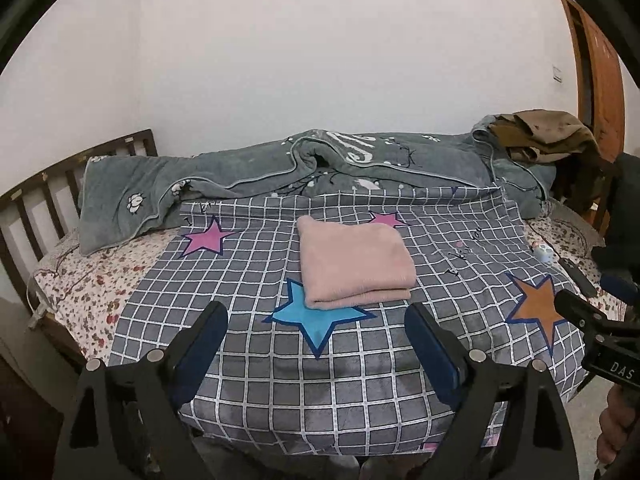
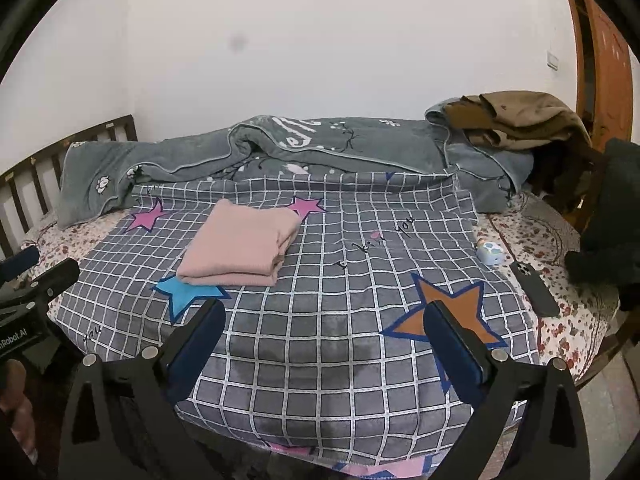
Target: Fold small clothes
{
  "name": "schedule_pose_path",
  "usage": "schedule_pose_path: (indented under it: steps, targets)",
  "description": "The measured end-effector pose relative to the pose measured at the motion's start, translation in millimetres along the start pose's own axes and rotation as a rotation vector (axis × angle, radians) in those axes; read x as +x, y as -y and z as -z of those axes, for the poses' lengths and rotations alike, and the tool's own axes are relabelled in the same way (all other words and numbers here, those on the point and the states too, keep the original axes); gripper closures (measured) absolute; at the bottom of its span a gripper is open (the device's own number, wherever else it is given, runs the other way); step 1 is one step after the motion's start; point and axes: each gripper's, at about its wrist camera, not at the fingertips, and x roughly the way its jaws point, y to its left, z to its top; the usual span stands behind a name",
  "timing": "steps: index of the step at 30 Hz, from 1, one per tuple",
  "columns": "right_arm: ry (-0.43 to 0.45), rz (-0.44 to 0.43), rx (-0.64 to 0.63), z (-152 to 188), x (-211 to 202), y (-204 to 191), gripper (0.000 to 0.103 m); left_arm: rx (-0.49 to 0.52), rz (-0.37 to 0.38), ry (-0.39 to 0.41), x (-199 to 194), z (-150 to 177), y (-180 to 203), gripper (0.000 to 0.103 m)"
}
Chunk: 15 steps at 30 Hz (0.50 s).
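A pink garment [image 1: 354, 262] lies folded in a neat rectangle on the grey checked cloth with stars [image 1: 280, 360]; it also shows in the right wrist view [image 2: 240, 248]. My left gripper [image 1: 316, 320] is open and empty, held above the cloth's near edge, just short of the garment. My right gripper [image 2: 324, 316] is open and empty, over the cloth to the right of the garment, near the orange star [image 2: 452, 312]. The right gripper's tip shows at the right edge of the left wrist view [image 1: 580, 312].
A crumpled grey quilt [image 1: 280, 176] lies along the back of the bed. Brown clothes [image 2: 516, 120] are piled at the back right. A black phone [image 2: 534, 288] and a small blue toy [image 2: 492, 254] lie on the floral sheet at right. A wooden headboard [image 1: 36, 200] stands left.
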Motion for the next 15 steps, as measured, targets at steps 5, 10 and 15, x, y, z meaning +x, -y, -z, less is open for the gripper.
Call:
schedule_pose_path:
  steps: [5,10,15]
  targets:
    - [-0.003,0.012,-0.009,1.2,2.9,1.0,0.005,-0.006,-0.004,-0.006,3.2,1.3,-2.4,0.013]
    - [-0.005,0.022,0.003,2.7,5.8,2.1,0.005,-0.01,0.0,-0.009,5.8,2.5,-2.4,0.013]
    - [-0.004,0.028,-0.002,3.8,7.6,1.9,0.005,-0.022,0.01,-0.012,7.6,3.9,-2.9,0.013]
